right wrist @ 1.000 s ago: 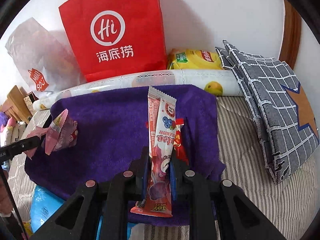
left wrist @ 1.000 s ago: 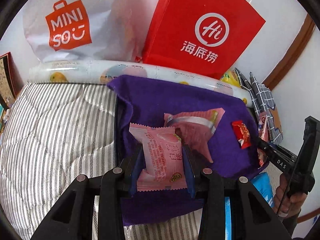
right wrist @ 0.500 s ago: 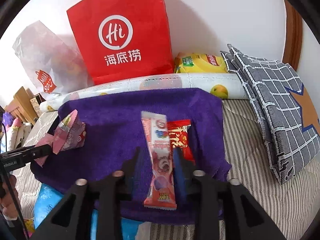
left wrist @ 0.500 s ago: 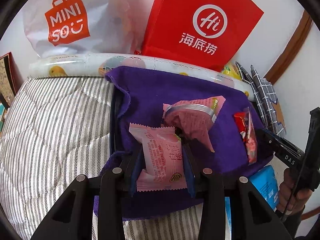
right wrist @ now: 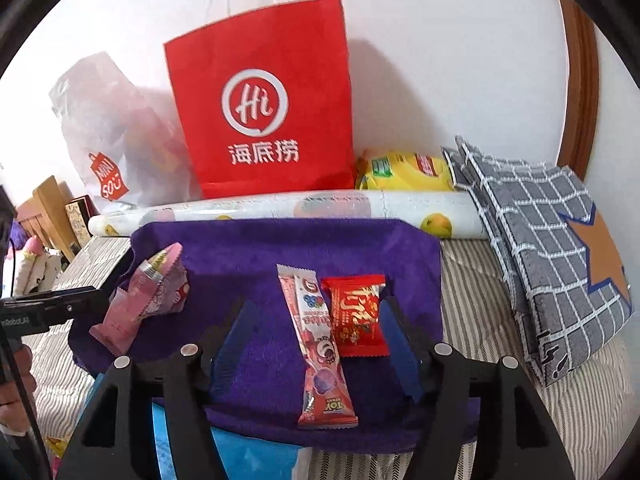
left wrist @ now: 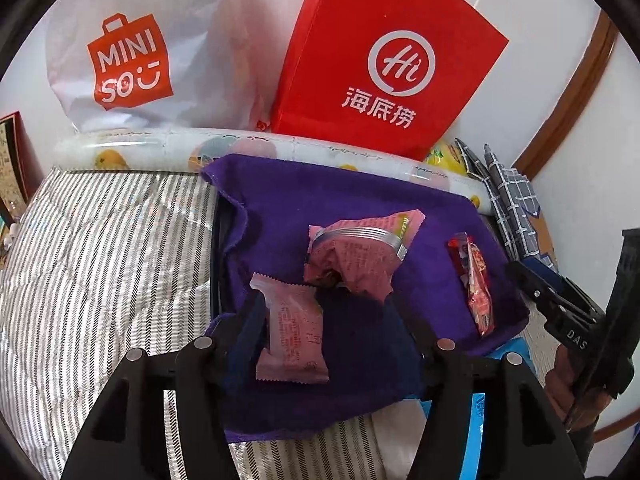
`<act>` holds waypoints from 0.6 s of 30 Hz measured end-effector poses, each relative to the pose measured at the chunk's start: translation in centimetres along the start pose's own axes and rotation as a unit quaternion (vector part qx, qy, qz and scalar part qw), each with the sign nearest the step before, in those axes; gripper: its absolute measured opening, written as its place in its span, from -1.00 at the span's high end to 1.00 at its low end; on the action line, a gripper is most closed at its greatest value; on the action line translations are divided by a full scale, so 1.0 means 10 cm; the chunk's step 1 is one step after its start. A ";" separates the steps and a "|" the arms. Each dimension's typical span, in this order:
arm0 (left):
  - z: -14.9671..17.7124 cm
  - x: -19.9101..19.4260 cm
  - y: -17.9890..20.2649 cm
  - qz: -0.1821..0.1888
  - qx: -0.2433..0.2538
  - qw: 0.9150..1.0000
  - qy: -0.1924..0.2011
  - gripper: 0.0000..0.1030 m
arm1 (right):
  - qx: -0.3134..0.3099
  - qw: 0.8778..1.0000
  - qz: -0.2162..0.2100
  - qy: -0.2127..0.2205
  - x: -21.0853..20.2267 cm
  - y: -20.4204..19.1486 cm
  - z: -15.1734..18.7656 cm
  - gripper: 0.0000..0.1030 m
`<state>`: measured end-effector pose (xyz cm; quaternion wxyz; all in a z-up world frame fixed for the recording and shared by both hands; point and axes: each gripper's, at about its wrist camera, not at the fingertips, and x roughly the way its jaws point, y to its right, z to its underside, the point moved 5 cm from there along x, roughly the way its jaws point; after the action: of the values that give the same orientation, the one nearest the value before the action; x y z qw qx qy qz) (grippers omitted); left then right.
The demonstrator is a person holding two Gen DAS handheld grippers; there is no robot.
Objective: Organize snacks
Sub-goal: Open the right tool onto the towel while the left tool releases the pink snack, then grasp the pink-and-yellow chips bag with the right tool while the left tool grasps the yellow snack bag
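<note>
A purple towel (left wrist: 360,200) lies spread on a striped bed. My left gripper (left wrist: 326,304) has its jaws opening. A pink snack packet (left wrist: 292,332) rests on the towel against the left finger; the right pad stands clear of it. Just beyond it sits a crumpled pink packet (left wrist: 356,256). My right gripper (right wrist: 315,306) also has its jaws opening, over a long pink stick packet (right wrist: 316,344) and a red packet (right wrist: 356,316) that lie side by side on the towel (right wrist: 280,248), touched by neither pad.
A red paper bag (right wrist: 260,100) and a white plastic bag (left wrist: 132,64) stand against the wall behind a rolled fruit-print mat (right wrist: 360,208). A yellow packet (right wrist: 400,168) and grey checked cushions (right wrist: 552,248) sit at the right. A blue packet (right wrist: 248,456) pokes out under the towel.
Both grippers went from shut to open. The pink packet dropped from the left jaws onto the towel. The stick packet left the right jaws and now lies flat beside the red packet.
</note>
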<state>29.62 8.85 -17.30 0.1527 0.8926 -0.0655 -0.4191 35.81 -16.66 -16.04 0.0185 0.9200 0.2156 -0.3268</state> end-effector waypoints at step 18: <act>-0.05 -0.34 0.16 0.012 0.017 0.999 0.043 -0.19 | 0.049 0.996 0.060 0.034 -0.93 -0.04 0.10 -0.23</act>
<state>27.86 8.32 -14.02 0.1455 0.9115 -0.0764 -0.3771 28.62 -19.99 -11.13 -0.0142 0.9416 0.1442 -0.3038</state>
